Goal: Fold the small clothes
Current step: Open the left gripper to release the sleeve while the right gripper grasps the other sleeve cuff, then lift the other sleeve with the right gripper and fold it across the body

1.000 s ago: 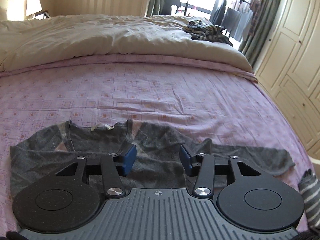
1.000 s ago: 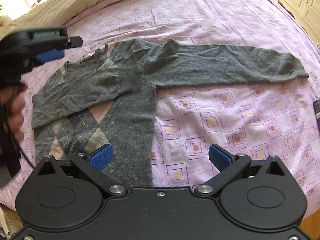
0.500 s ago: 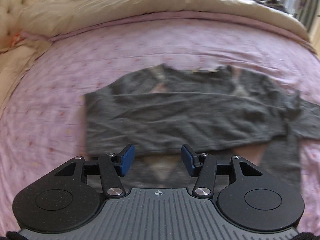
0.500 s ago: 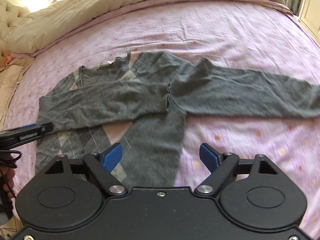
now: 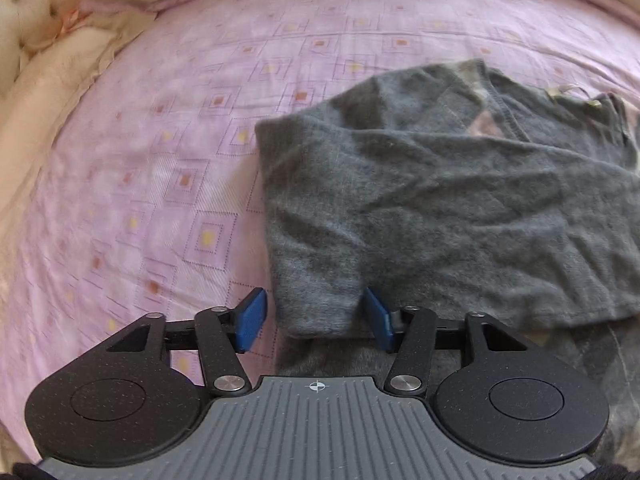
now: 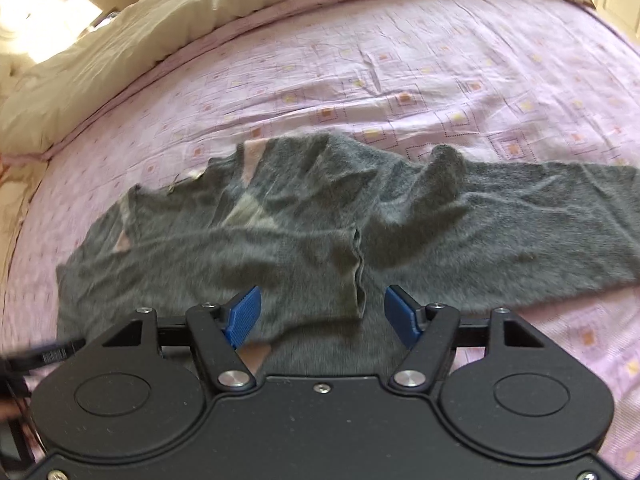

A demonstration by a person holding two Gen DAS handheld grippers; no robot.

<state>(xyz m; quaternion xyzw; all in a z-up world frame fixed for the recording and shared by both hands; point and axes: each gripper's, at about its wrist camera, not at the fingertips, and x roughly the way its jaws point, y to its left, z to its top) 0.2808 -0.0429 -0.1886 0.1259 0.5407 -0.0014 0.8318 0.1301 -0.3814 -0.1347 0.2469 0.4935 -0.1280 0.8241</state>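
Sleeve fold: both grippers positioned over the grey knitted argyle sweater.
Your left gripper straddles its folded sleeve edge, jaws wide; your right gripper hovers wide above the folded cuff, nothing held.

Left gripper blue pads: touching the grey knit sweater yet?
Cannot tell. In the left wrist view the left gripper is open, its jaws straddling the grey knit sweater edge; the right blue pad meets cloth in the image, height unclear.

No words, brands or numbers can be read. The left gripper bears only a small white crosshair mark on its grey ribbed body. A white label on a black part at the right view's left edge is too blurred to read.
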